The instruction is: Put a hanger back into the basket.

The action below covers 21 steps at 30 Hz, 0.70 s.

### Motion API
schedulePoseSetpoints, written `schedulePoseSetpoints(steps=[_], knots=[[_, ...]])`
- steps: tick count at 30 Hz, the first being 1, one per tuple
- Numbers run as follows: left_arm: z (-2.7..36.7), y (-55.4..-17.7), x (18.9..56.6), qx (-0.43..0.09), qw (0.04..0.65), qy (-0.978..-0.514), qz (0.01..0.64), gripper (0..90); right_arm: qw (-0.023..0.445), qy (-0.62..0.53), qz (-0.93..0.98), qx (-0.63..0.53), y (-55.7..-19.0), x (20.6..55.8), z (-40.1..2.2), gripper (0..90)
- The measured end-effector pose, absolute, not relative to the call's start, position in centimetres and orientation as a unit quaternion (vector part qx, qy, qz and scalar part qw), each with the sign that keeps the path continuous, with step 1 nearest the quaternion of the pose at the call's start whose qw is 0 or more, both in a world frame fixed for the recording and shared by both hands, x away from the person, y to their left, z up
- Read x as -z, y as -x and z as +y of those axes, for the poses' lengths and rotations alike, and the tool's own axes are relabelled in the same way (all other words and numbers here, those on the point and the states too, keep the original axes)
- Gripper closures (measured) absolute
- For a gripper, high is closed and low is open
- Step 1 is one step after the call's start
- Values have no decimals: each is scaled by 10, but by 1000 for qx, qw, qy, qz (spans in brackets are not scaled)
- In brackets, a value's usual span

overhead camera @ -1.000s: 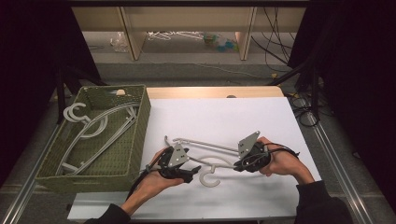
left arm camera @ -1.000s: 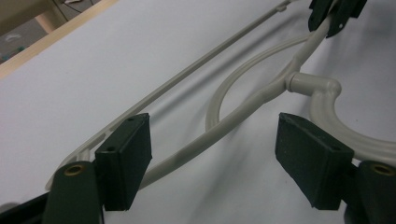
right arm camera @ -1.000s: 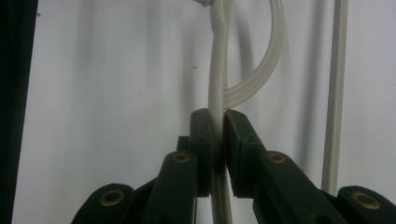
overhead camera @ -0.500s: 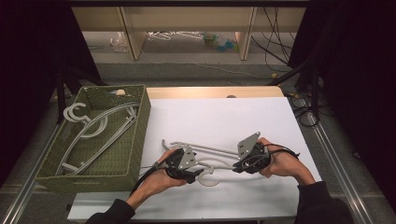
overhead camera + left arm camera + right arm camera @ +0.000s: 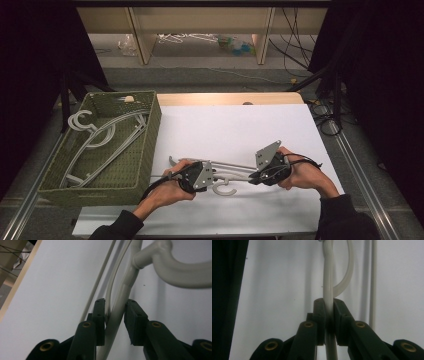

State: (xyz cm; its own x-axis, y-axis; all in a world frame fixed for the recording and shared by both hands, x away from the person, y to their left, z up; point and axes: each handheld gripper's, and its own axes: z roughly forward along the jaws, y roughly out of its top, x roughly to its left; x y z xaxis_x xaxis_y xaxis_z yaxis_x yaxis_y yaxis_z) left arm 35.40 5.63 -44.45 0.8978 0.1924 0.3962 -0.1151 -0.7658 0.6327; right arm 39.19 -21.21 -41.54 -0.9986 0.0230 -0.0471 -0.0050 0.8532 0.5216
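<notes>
A pale plastic hanger [image 5: 227, 177] lies on the white tabletop [image 5: 235, 125], near its front edge, between both hands. The right tool [image 5: 329, 312] is clenched on one hanger arm. The left tool [image 5: 114, 315] has just been closing around the other arm, one pad touching it, the other just clear. A green basket [image 5: 145, 150] of hangers sits at the left.

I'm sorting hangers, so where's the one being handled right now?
In the high view, the hanger lies on the white table, near edge, between both tools, right of the green basket.
</notes>
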Motion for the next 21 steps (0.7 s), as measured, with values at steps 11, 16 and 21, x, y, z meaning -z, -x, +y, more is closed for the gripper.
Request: schedulePoseSetpoints(steps=[11,16,21], knots=[[56,-344,428,-201,350,-915,-3,790,39,-30,953,-300,-396,411,-219,720],[59,-347,426,-165,370,-913,44,790,50,-73,942,-323,-399,407,-220,586],[63,-350,421,-140,381,-909,101,790,67,-116,927,-349,-402,404,-222,461]])
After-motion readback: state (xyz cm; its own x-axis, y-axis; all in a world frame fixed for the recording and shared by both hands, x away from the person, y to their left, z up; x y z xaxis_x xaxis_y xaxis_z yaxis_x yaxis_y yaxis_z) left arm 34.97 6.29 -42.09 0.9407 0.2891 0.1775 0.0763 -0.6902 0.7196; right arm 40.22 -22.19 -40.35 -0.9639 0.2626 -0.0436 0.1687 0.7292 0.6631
